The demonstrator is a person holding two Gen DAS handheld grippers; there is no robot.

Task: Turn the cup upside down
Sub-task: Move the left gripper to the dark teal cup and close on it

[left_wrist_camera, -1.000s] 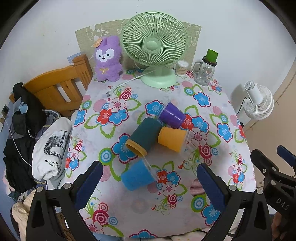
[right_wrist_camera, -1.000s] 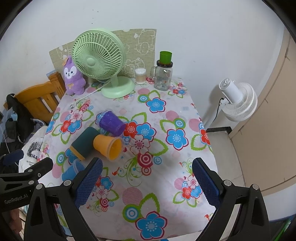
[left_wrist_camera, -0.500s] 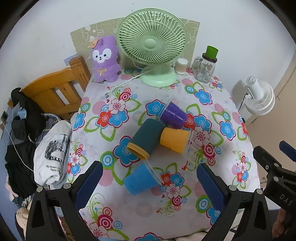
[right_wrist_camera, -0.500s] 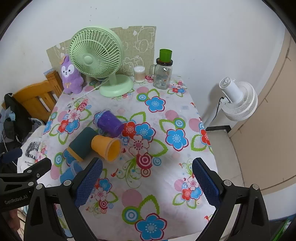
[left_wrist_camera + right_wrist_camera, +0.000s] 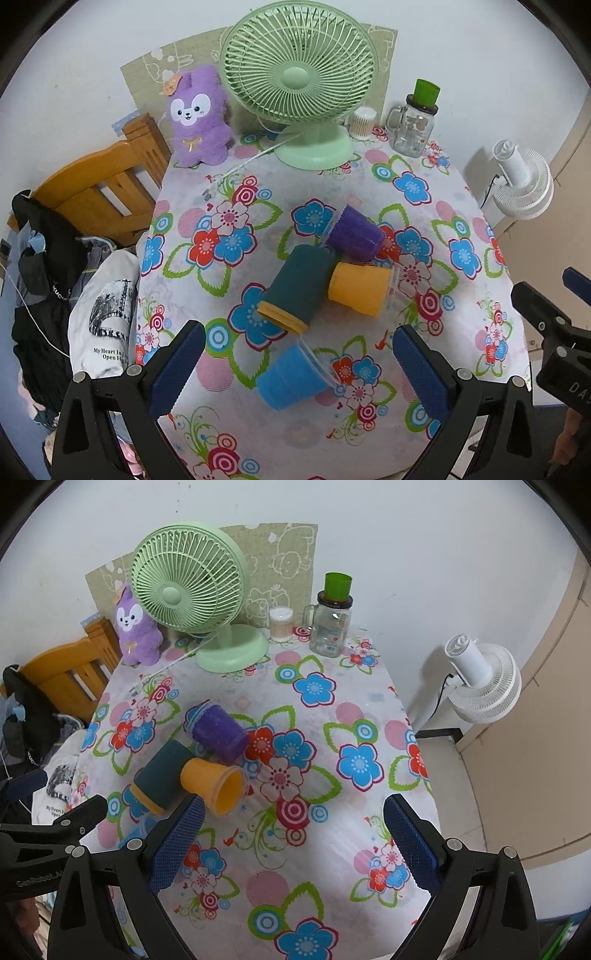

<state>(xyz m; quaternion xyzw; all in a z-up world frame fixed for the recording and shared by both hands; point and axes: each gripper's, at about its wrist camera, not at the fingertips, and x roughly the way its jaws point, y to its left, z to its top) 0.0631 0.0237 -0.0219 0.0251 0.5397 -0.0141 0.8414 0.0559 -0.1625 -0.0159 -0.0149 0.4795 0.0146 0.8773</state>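
Several cups lie on their sides mid-table on the floral cloth: a purple cup (image 5: pixel 354 236) (image 5: pixel 218 732), a dark teal cup (image 5: pixel 298 284) (image 5: pixel 162 775), an orange cup (image 5: pixel 359 288) (image 5: pixel 214 783) and a blue cup (image 5: pixel 291 374), which the right wrist view mostly hides behind a finger. My left gripper (image 5: pixel 295 369) is open and empty, held above the table with the blue cup between its fingers in view. My right gripper (image 5: pixel 291 845) is open and empty above the table's near right part; it also shows in the left wrist view (image 5: pixel 554 325).
A green desk fan (image 5: pixel 301 81) (image 5: pixel 192 590), a purple plush bunny (image 5: pixel 197 118) and a glass jar with a green lid (image 5: pixel 415 122) stand along the back wall. A wooden chair (image 5: pixel 96 192) with clothes stands left; a white floor fan (image 5: pixel 480 679) stands right.
Both grippers have drawn back and up slightly, so the table looks a little farther and more of it shows. The cups have not moved.
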